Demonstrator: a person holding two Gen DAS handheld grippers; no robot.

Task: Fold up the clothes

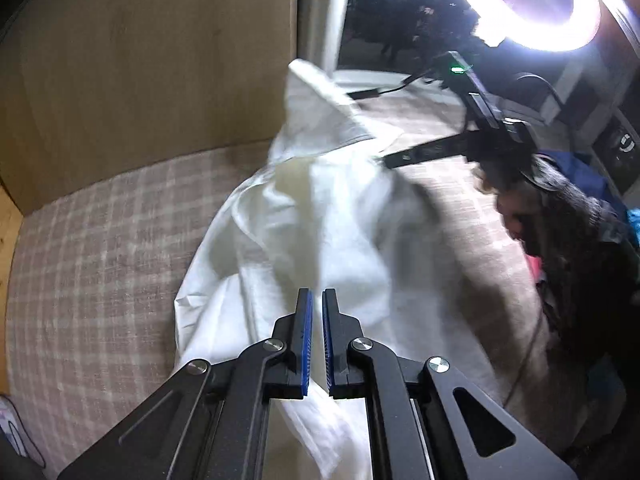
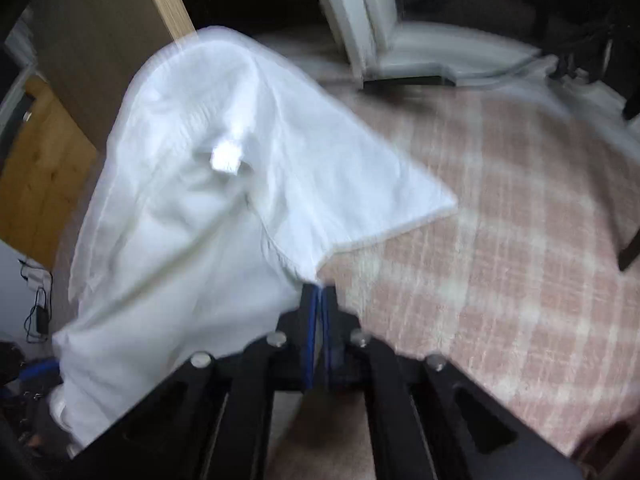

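Note:
A white garment (image 1: 312, 208) hangs lifted over the checked bed cover (image 1: 100, 240), blurred by motion. My left gripper (image 1: 317, 294) has its blue pads nearly together, with the white cloth running between and beneath them. The right gripper (image 1: 386, 160) appears in the left wrist view as a black arm pinching the garment's upper edge. In the right wrist view the right gripper (image 2: 319, 288) is shut on a hem of the garment (image 2: 208, 200), which drapes away to the left. A small white label (image 2: 226, 160) shows on the cloth, and one corner hangs free to the right.
A person's head (image 1: 560, 220) leans in at the right, under a bright ring light (image 1: 540, 0). A brown board (image 1: 140, 60) backs the bed on the left. A white window frame (image 2: 360, 20) stands at the far side. A cable and charger (image 2: 38, 312) hang at the left edge.

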